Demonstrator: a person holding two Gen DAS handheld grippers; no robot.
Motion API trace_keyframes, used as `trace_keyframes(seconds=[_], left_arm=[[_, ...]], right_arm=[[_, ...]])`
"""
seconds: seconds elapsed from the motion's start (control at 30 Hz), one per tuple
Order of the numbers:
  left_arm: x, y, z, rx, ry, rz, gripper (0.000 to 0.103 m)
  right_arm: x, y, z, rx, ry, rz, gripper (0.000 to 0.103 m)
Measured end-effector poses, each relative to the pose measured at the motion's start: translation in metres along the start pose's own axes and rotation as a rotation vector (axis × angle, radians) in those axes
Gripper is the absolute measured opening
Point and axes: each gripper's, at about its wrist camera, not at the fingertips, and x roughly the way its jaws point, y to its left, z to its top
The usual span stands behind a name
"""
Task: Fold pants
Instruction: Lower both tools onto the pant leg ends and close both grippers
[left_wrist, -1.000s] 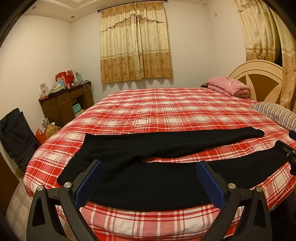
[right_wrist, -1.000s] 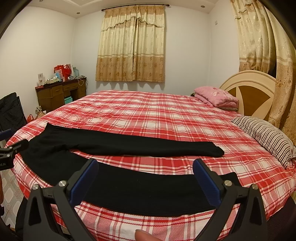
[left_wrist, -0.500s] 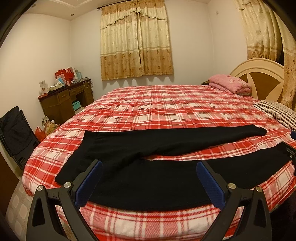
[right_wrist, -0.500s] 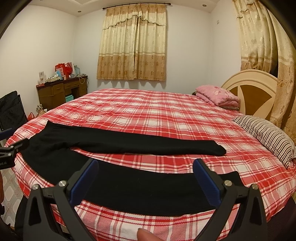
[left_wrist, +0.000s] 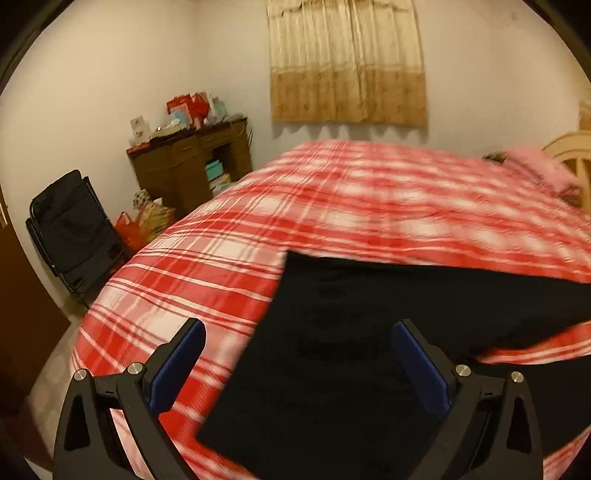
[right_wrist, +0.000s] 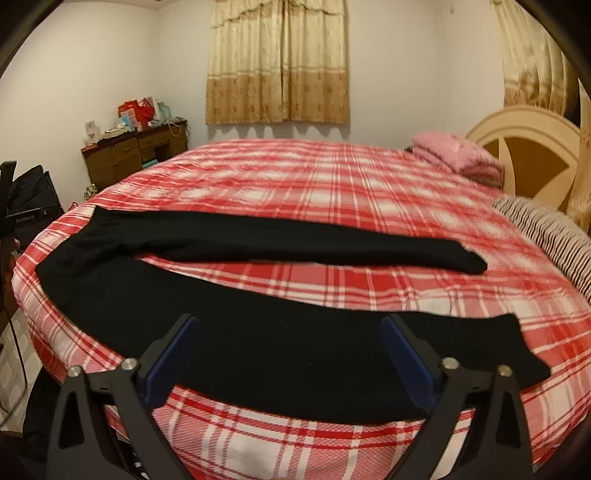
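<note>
Black pants (right_wrist: 258, 332) lie spread flat on the red plaid bed (right_wrist: 332, 192), waist at the left, both legs running right and apart. My right gripper (right_wrist: 290, 354) is open and empty, held over the near leg close to the bed's front edge. My left gripper (left_wrist: 299, 363) is open and empty, close above the waist end of the pants (left_wrist: 351, 350); this view is blurred by motion.
A folded pink blanket (right_wrist: 458, 155) and a striped pillow (right_wrist: 546, 232) lie by the wooden headboard (right_wrist: 524, 155) at the right. A cluttered brown desk (left_wrist: 192, 166) and a black folding chair (left_wrist: 74, 229) stand left of the bed. Curtains (right_wrist: 277, 62) hang behind.
My left gripper has moved left and down toward the waist end of the pants. My right gripper has come slightly closer to the near leg. Both stay open.
</note>
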Motion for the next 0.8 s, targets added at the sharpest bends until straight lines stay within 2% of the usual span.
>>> trace_keyframes(seconds=[0.07, 0.13, 0.27, 0.33, 0.4, 0.43, 0.5, 0.6, 0.67, 0.73, 0.77, 0.8], left_arm=[[0.027, 0.011, 0.009, 0.011, 0.031, 0.035, 0.102], [0.051, 0.014, 0.018, 0.030, 0.056, 0.036, 0.101], [0.084, 0.002, 0.033, 0.079, 0.095, 0.010, 0.083], [0.104, -0.004, 0.038, 0.099, 0.121, 0.005, 0.083], [0.125, -0.008, 0.041, 0.125, 0.141, 0.033, 0.082], [0.134, -0.008, 0.043, 0.124, 0.157, 0.035, 0.082], [0.151, -0.007, 0.046, 0.104, 0.183, 0.014, 0.071], [0.171, -0.002, 0.048, 0.088, 0.220, 0.006, 0.067], [0.182, -0.001, 0.048, 0.086, 0.241, -0.001, 0.064], [0.189, 0.001, 0.045, 0.060, 0.254, -0.040, 0.054], [0.192, 0.001, 0.043, 0.048, 0.259, -0.069, 0.040], [0.193, 0.003, 0.041, 0.028, 0.256, -0.109, 0.032]], right_arm=[[0.009, -0.005, -0.003, 0.023, 0.029, 0.002, 0.098], [0.018, -0.011, -0.005, 0.040, 0.052, 0.006, 0.094], [0.026, -0.021, -0.008, 0.063, 0.060, -0.035, 0.093], [0.029, -0.028, -0.004, 0.075, 0.063, -0.057, 0.092], [0.031, -0.035, 0.000, 0.085, 0.066, -0.077, 0.092], [0.032, -0.038, 0.003, 0.087, 0.065, -0.089, 0.092], [0.034, -0.045, 0.008, 0.083, 0.065, -0.112, 0.092], [0.036, -0.055, 0.014, 0.075, 0.061, -0.140, 0.091], [0.039, -0.064, 0.021, 0.073, 0.056, -0.157, 0.087], [0.045, -0.077, 0.028, 0.085, 0.065, -0.162, 0.085], [0.047, -0.082, 0.031, 0.092, 0.067, -0.163, 0.081], [0.050, -0.091, 0.035, 0.103, 0.065, -0.167, 0.077]])
